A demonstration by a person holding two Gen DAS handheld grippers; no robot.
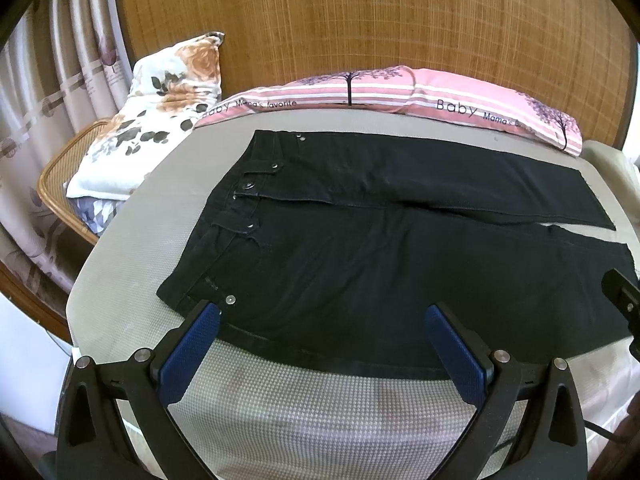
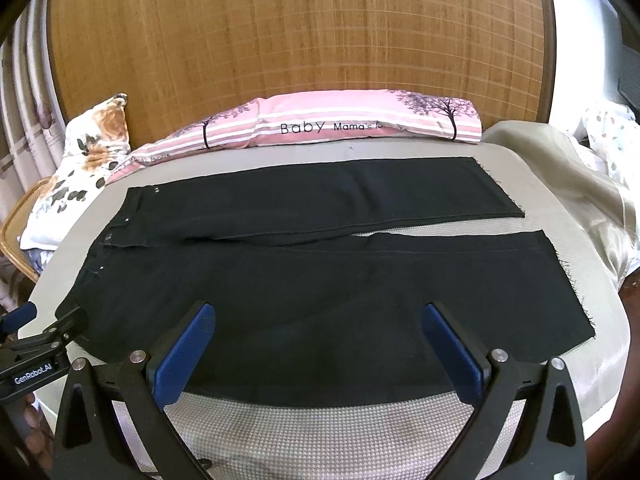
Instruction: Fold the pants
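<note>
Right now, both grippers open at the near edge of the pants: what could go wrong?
1. The left gripper sits by the waistband corner of the black pants; the stiff seams and rivets there may resist a clean pinch.
2. The right gripper is over mid-leg, not the frayed hem, so that end may trail and fold unevenly.
3. The legs are splayed apart; folding one over the other may misalign them.
</note>
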